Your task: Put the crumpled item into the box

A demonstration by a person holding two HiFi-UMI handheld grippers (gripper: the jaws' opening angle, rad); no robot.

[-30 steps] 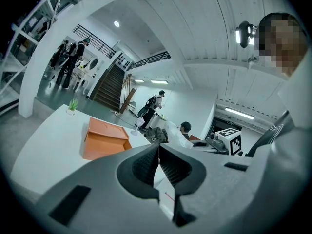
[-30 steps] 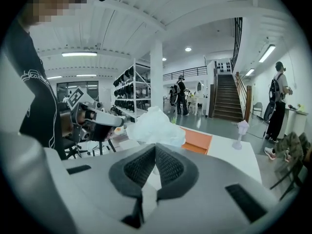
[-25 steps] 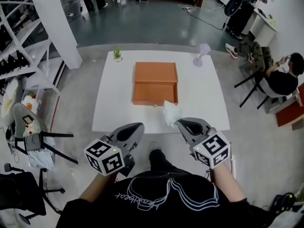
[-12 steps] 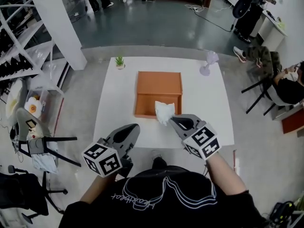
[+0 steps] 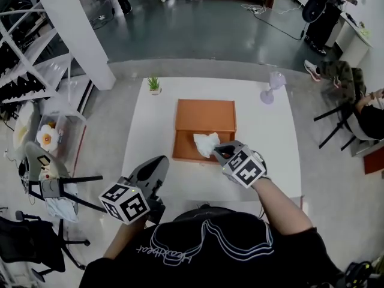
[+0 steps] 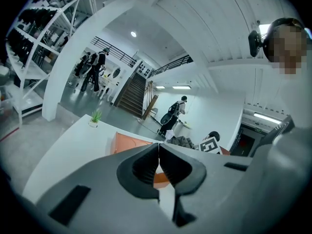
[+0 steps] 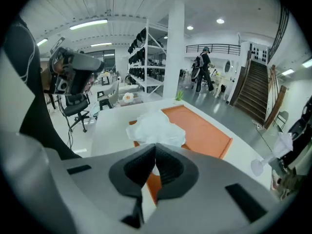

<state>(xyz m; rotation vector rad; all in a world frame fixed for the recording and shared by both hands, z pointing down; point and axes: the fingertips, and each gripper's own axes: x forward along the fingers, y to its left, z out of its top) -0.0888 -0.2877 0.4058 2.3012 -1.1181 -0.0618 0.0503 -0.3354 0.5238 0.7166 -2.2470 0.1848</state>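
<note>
An open orange box (image 5: 205,123) lies in the middle of the white table (image 5: 147,131), its lid folded back toward the far side. My right gripper (image 5: 217,150) is shut on a crumpled white tissue (image 5: 206,143) and holds it over the near half of the box. In the right gripper view the tissue (image 7: 156,128) bulges just past the closed jaw tips, with the orange box (image 7: 204,135) behind it. My left gripper (image 5: 157,165) hangs shut and empty over the table's near left edge; its own view shows the box (image 6: 129,143) ahead.
A small potted plant (image 5: 155,86) stands at the table's far left corner and a pale desk fan (image 5: 271,87) at the far right. Chairs (image 5: 57,182) and shelving (image 5: 24,53) crowd the left. A seated person (image 5: 363,110) is at the right.
My right gripper has carried the tissue forward and left, from the table's near edge to above the box. The left gripper has barely moved.
</note>
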